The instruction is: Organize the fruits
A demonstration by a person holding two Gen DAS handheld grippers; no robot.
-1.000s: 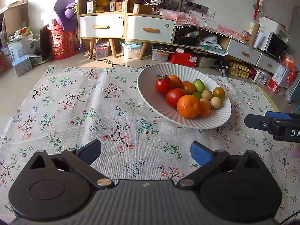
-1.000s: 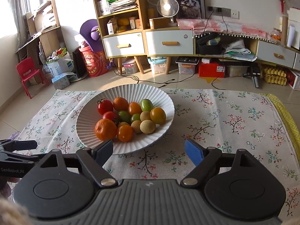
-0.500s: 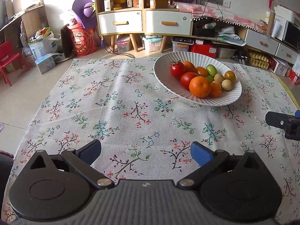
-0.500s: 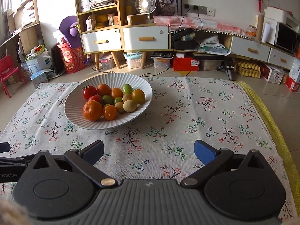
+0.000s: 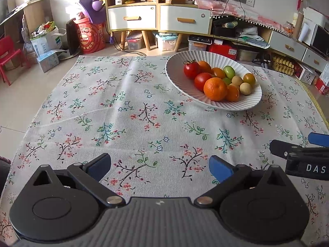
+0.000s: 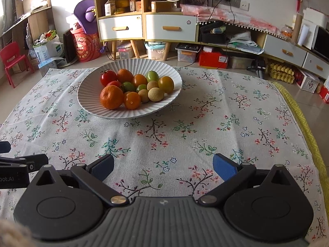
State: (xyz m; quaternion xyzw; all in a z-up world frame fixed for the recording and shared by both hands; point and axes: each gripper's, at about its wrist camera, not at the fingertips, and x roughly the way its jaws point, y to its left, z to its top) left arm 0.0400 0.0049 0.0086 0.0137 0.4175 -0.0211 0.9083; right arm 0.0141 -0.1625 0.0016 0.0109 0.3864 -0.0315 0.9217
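A white ribbed bowl (image 5: pixel 178 76) (image 6: pixel 90 103) sits on the floral cloth, holding several fruits: a big orange (image 5: pixel 215 86) (image 6: pixel 111 97), red tomatoes (image 5: pixel 191 69) (image 6: pixel 108 77), green ones (image 6: pixel 152 76) and pale round ones (image 6: pixel 156 94). My left gripper (image 5: pixel 159 167) is open over bare cloth, well short of the bowl, which lies up and to its right. Over the cloth my right gripper (image 6: pixel 163 165) stands open and holds nothing; the bowl is ahead to its left. Each gripper's tip shows at the edge of the other's view.
The floral cloth (image 5: pixel 127 111) covers a low surface with a yellow mat edge (image 6: pixel 304 123) at right. Beyond it stand white-drawered cabinets (image 6: pixel 170 27), a red drum (image 5: pixel 89 38), boxes, a red chair (image 6: pixel 12 61) and floor clutter.
Both grippers have drawn back from the bowl, which now sits farther off in each view. The right gripper's fingers have spread wider.
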